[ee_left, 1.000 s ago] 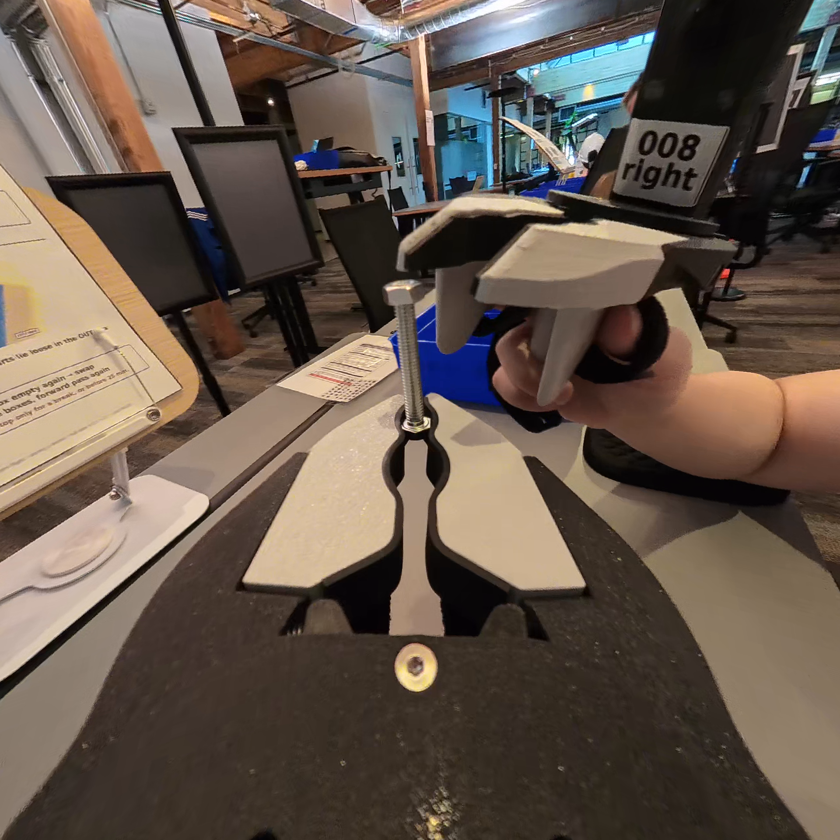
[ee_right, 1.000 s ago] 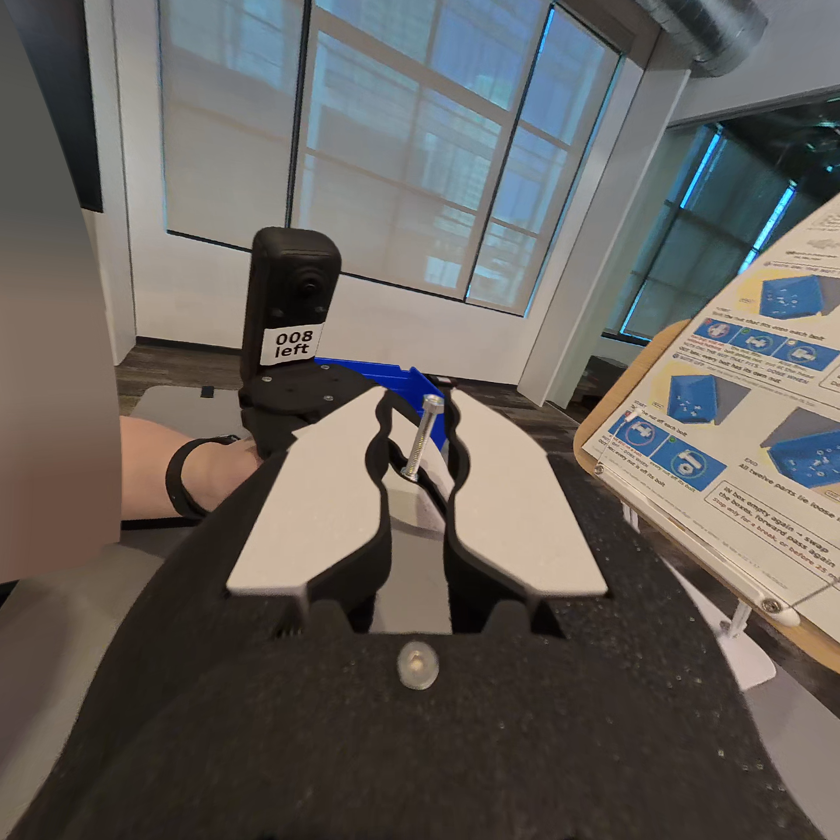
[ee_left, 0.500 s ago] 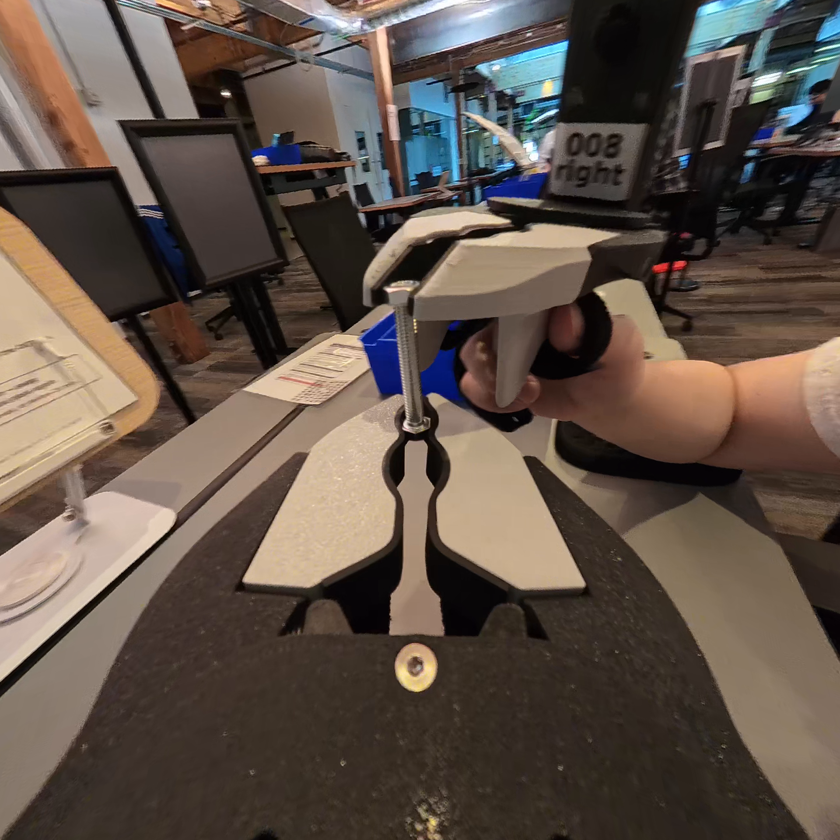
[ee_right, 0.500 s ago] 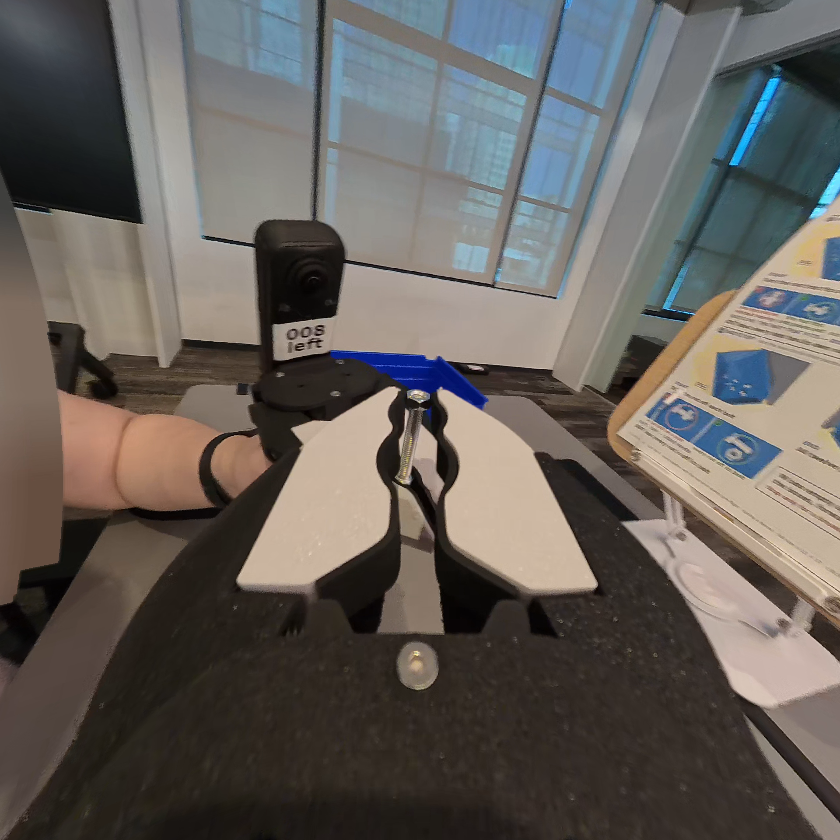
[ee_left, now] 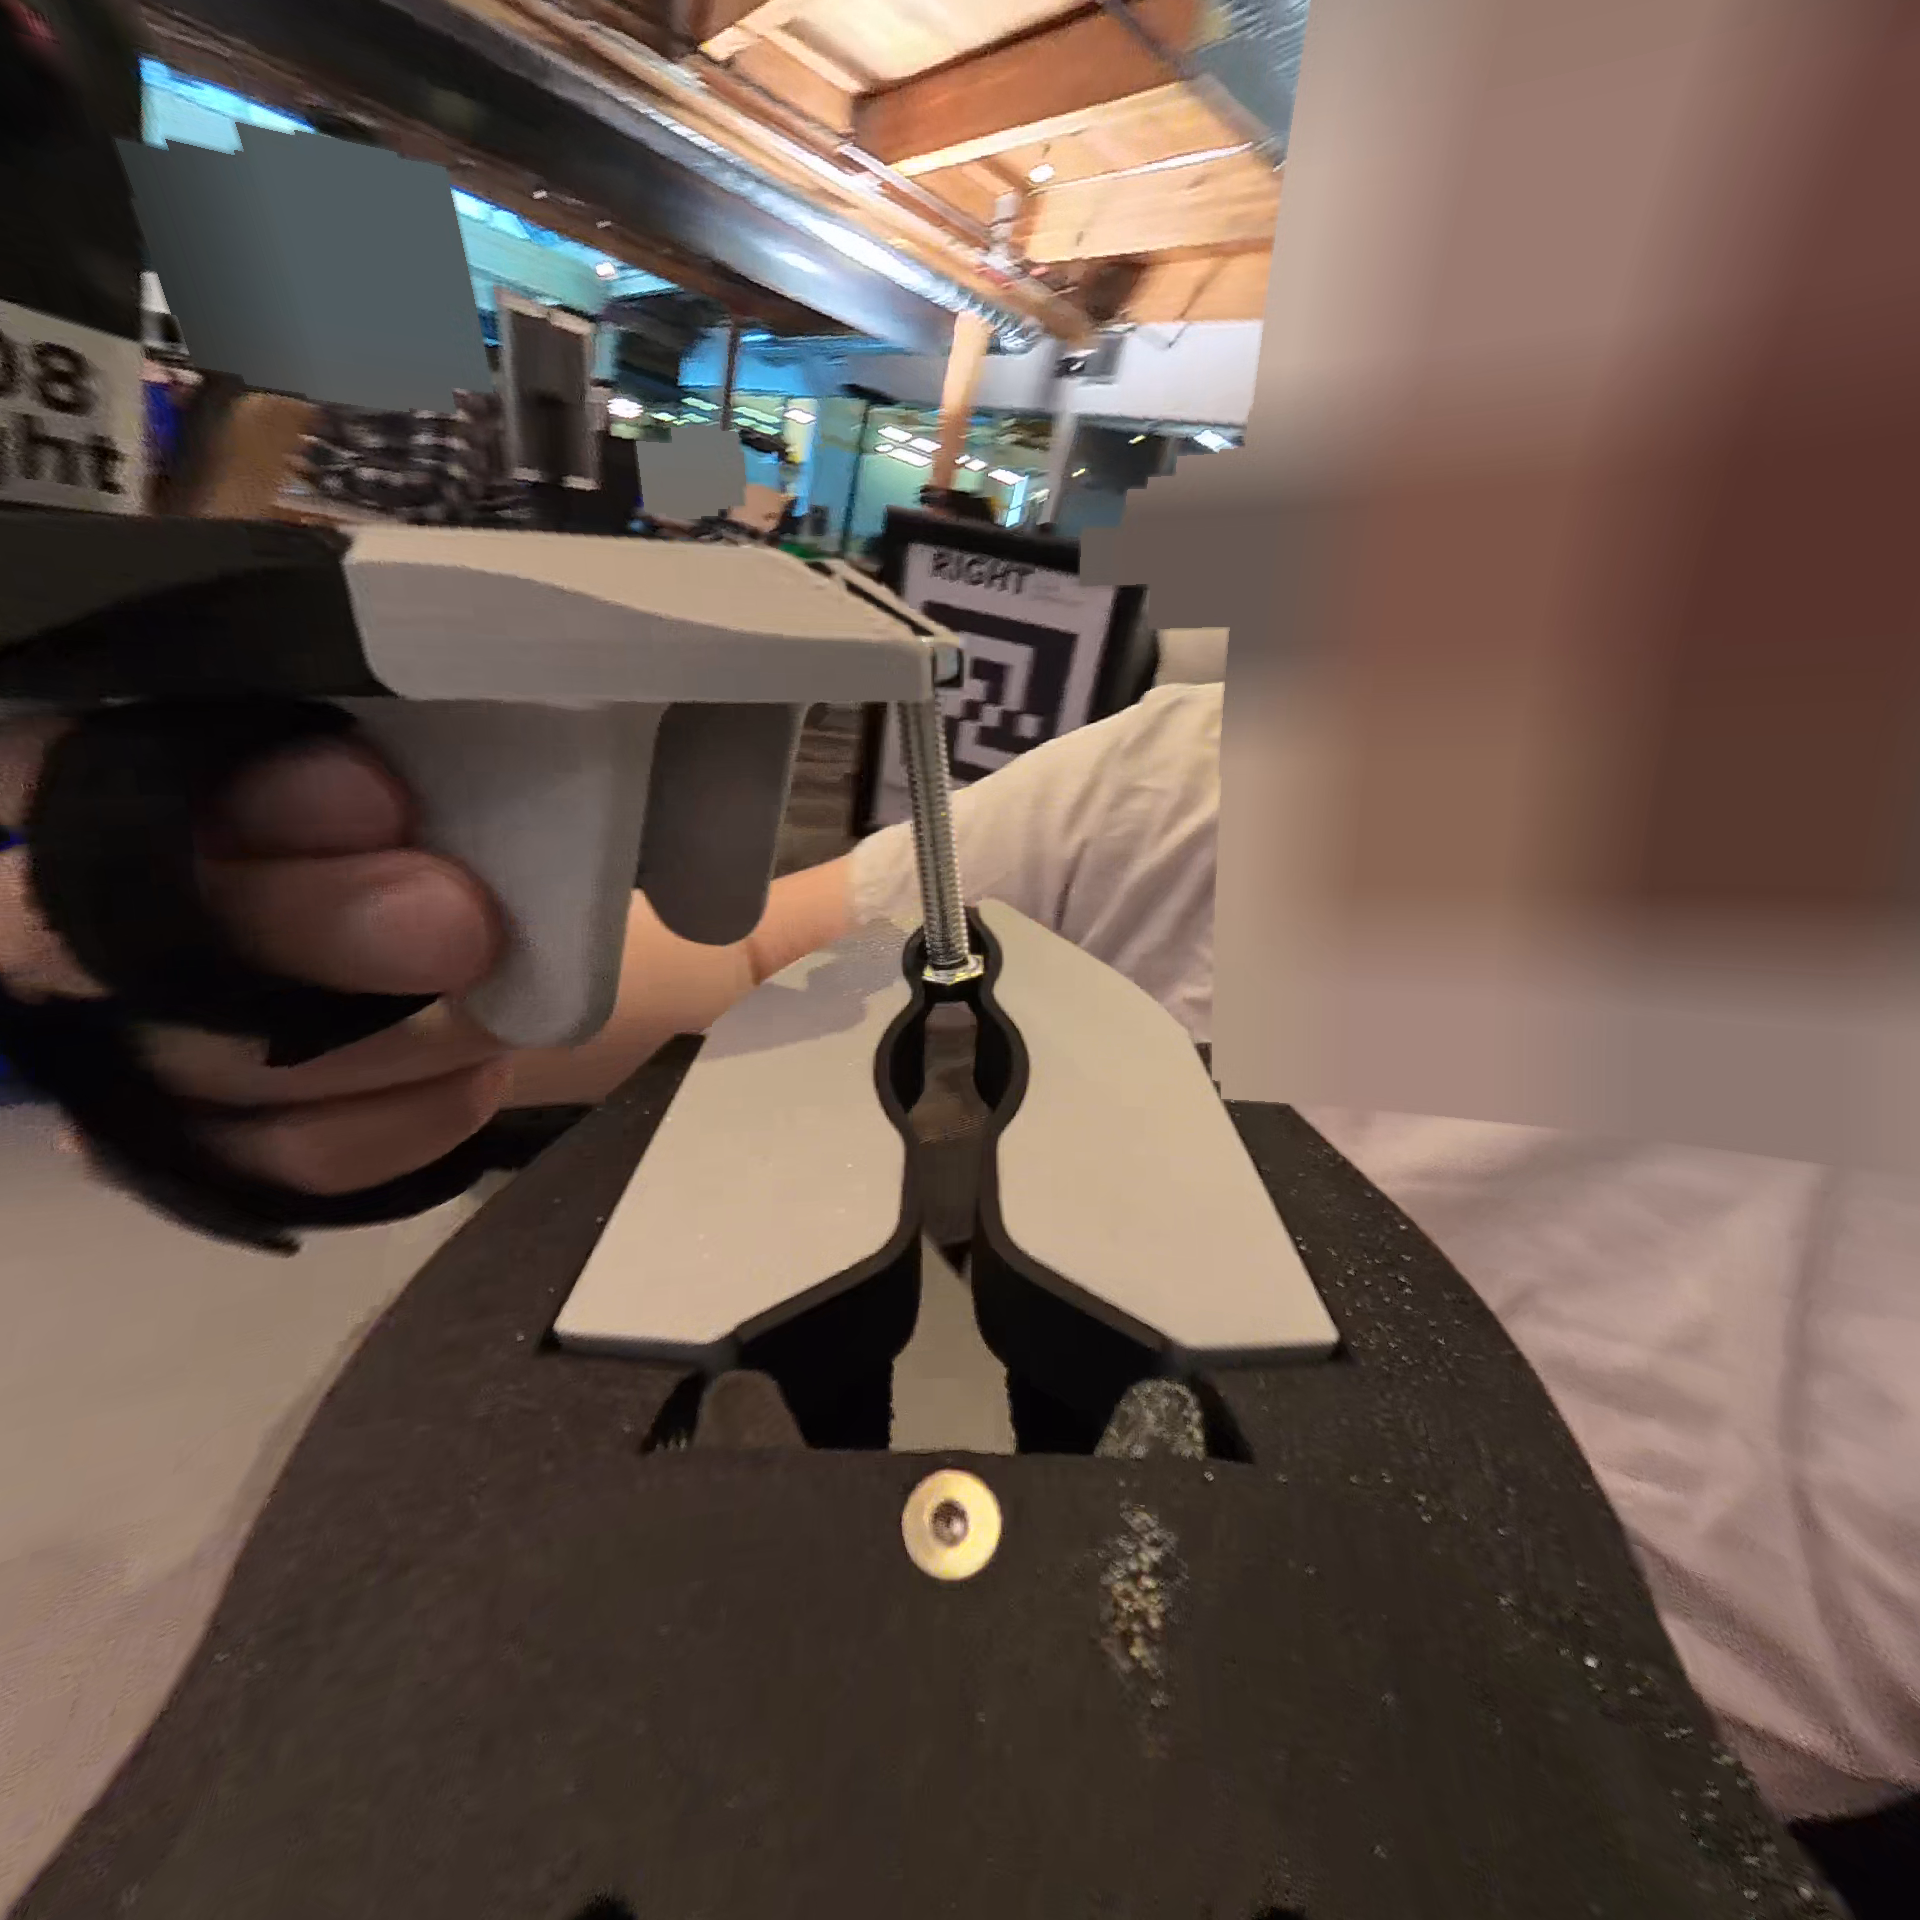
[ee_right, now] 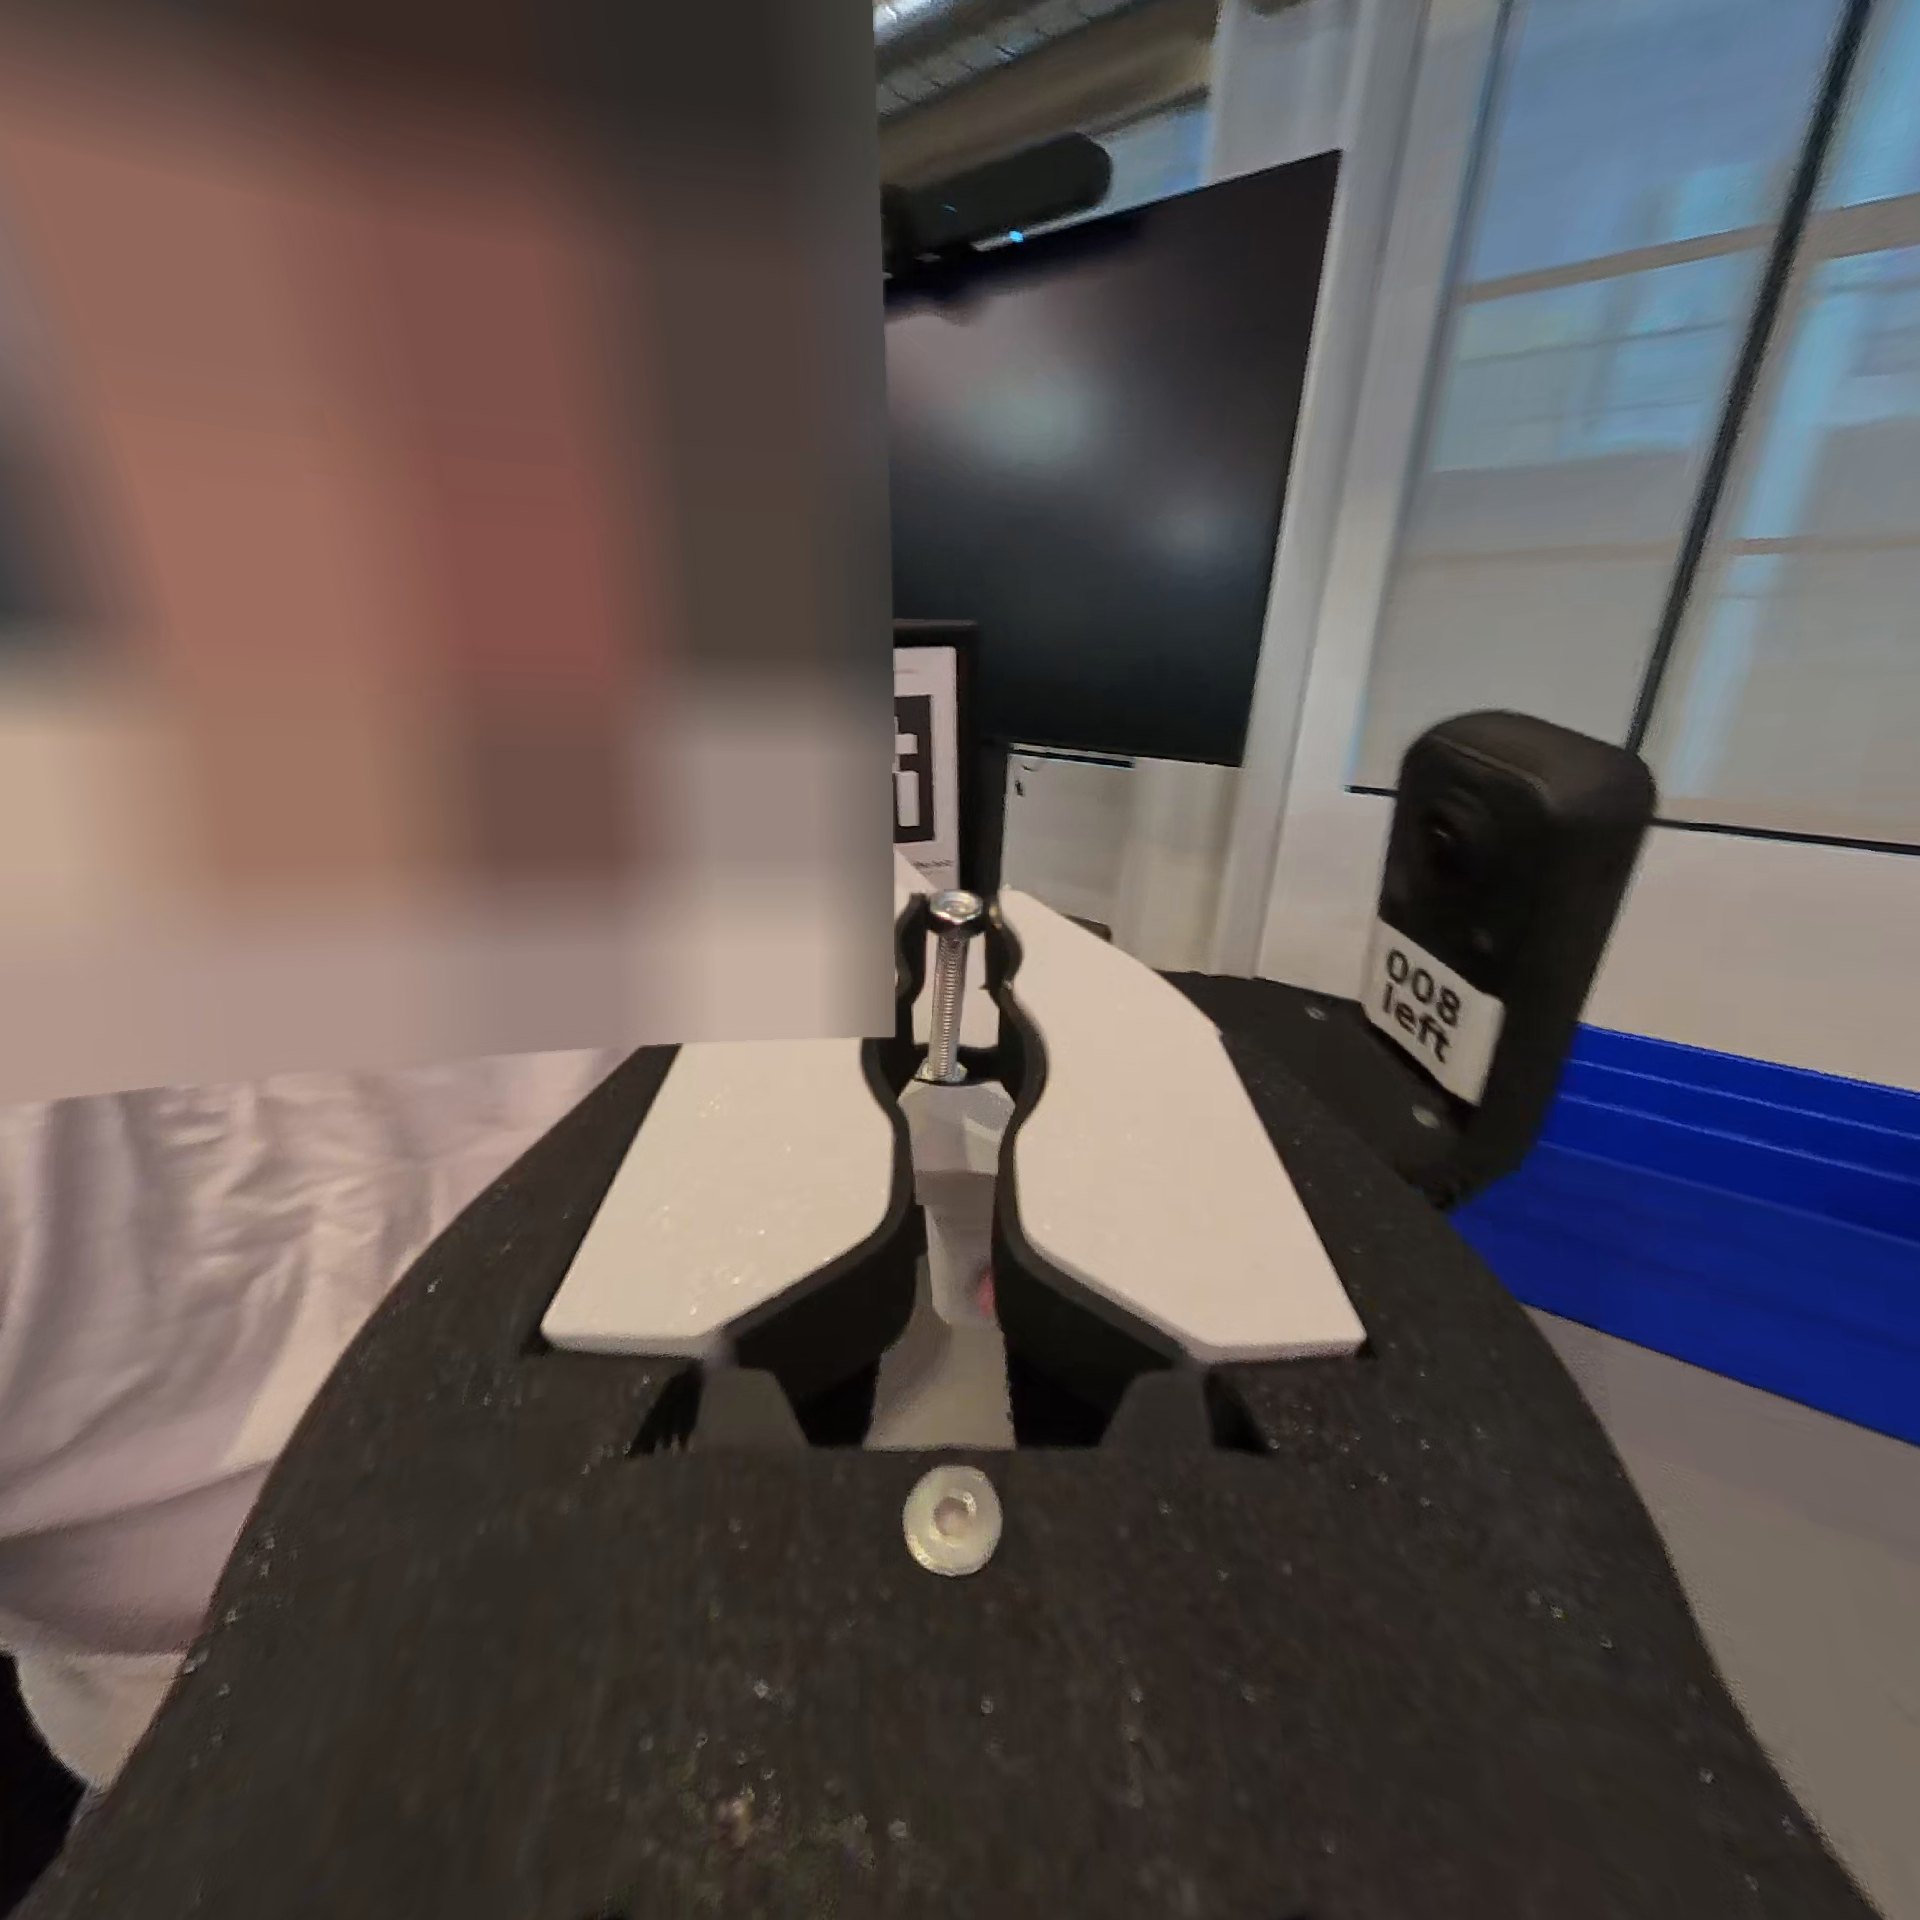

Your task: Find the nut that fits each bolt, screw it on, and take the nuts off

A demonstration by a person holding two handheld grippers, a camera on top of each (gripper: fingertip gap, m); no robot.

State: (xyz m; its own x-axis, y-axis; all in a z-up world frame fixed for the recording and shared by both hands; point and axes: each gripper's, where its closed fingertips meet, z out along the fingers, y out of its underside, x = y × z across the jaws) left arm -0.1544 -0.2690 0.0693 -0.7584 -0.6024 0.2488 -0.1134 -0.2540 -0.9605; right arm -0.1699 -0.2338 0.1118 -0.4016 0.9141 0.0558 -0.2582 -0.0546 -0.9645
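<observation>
Left gripper [ee_left: 948, 971] clamped on the nut [ee_left: 945, 972] at the bottom of the threads, right gripper [ee_right: 956, 914] now pinched on the bolt [ee_left: 933, 821] head up top, where a second ago just hovering open beside it. Whole assembly swung round toward the person's white shirt [ee_left: 1621, 1382] and away from the blue bin [ee_right: 1704, 1236]. Probably ready to start twisting the nut off, no turns visible yet.
</observation>
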